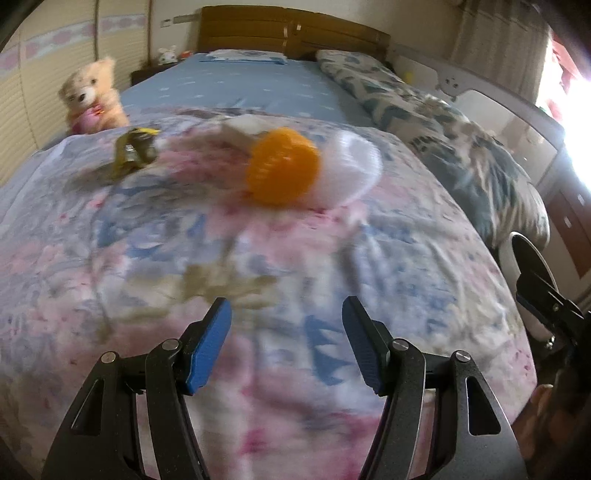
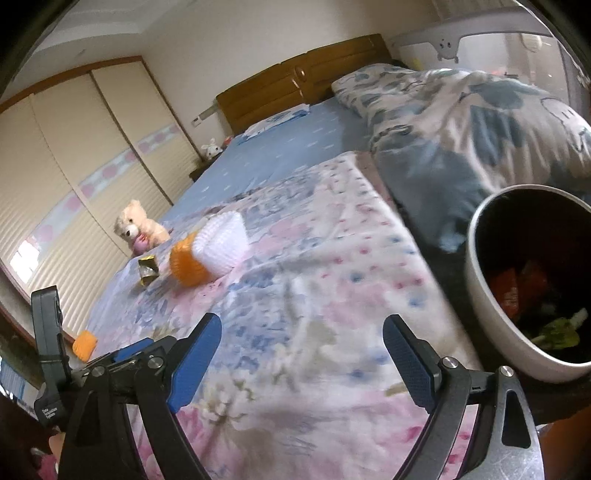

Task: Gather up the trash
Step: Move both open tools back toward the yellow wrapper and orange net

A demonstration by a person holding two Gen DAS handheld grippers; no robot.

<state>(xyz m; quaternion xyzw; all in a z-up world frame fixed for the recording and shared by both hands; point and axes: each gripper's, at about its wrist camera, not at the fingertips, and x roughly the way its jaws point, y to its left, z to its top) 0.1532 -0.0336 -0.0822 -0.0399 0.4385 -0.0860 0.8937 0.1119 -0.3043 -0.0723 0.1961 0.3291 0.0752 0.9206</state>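
Both the left tool (image 1: 286, 345) and right tool (image 2: 301, 363) gape empty, well short of the orange cup (image 1: 282, 170) and wrapper (image 1: 135, 151) ahead, so a hurried grab could pinch the soft quilt (image 1: 277, 387) instead

A wide bed with a blue dotted sheet (image 2: 295, 147) is backed by a brown wooden headboard (image 1: 291, 33) set against a cream wall (image 2: 221, 44). One side of the room is lined by cream sliding wardrobe doors with a pink patterned band (image 2: 74, 177). Strong daylight is admitted through a curtained window (image 1: 569, 92).
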